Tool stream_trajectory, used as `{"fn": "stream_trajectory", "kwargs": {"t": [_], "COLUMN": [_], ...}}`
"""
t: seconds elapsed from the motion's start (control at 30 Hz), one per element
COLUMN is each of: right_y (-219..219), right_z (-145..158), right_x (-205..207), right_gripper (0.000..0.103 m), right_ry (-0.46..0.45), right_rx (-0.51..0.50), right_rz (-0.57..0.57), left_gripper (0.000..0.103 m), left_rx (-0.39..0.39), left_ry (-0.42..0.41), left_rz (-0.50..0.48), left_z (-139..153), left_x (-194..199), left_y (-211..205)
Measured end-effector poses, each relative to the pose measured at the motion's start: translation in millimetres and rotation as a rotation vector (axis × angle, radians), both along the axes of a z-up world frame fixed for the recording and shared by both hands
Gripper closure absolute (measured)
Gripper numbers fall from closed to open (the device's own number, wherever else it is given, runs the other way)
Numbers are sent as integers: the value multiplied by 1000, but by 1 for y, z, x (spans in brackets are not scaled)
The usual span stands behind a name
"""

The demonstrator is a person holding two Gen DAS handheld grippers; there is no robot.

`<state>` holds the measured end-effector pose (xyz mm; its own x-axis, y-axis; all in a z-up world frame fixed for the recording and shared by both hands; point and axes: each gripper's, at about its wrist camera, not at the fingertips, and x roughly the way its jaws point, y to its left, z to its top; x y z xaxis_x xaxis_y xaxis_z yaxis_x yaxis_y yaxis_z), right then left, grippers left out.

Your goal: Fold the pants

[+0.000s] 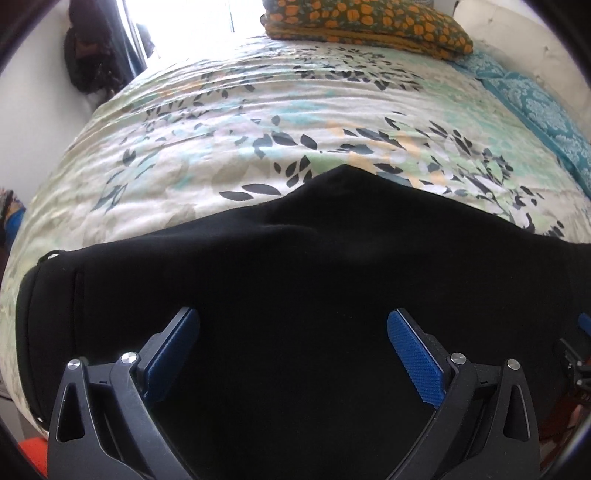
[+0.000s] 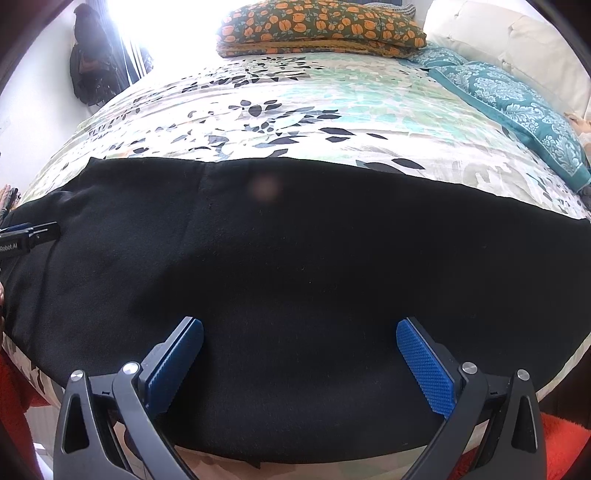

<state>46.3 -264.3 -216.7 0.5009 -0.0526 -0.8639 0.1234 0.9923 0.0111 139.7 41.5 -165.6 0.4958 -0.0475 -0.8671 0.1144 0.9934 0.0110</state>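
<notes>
The black pants [image 2: 295, 258] lie flat across the bed [image 2: 295, 110], long axis side to side. Both the left hand-held gripper [image 1: 293, 332] and the right hand-held gripper [image 2: 300, 343] hover over them, jaws wide, empty.

One pair of black pants [image 2: 295, 277] was counted on one bed [image 2: 332, 99]. Two grippers [image 1: 293, 328] [image 2: 299, 332] were seen, one orange-flowered blanket [image 2: 321, 29] at the far edge, and two teal pillows [image 2: 517, 107].
</notes>
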Motion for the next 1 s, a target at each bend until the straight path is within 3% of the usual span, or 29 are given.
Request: {"fn": "stream_trajectory", "kwargs": {"t": [0.13, 0.23, 0.37, 0.5, 0.73, 0.83, 1.0], "right_y": [0, 0, 1, 1, 1, 1, 1], "right_z": [0, -1, -1, -1, -1, -1, -1], "right_x": [0, 0, 0, 0, 0, 0, -1], "right_gripper": [0, 0, 0, 0, 0, 0, 0], "right_ry": [-4, -5, -6, -7, -10, -10, -11], "right_rx": [0, 0, -2, -4, -4, -4, -4], "right_rz": [2, 2, -2, -4, -4, -4, -5], "left_gripper": [1, 1, 1, 1, 1, 1, 1], "left_rx": [-37, -55, 19, 126, -27, -37, 9], "left_ry": [-55, -43, 34, -10, -5, 9, 2], "left_rz": [15, 64, 102, 49, 132, 161, 157], "left_z": [29, 27, -10, -13, 7, 3, -2], "left_x": [-19, -33, -39, -46, -40, -36, -39], "left_y": [20, 40, 55, 41, 64, 72, 70]}}
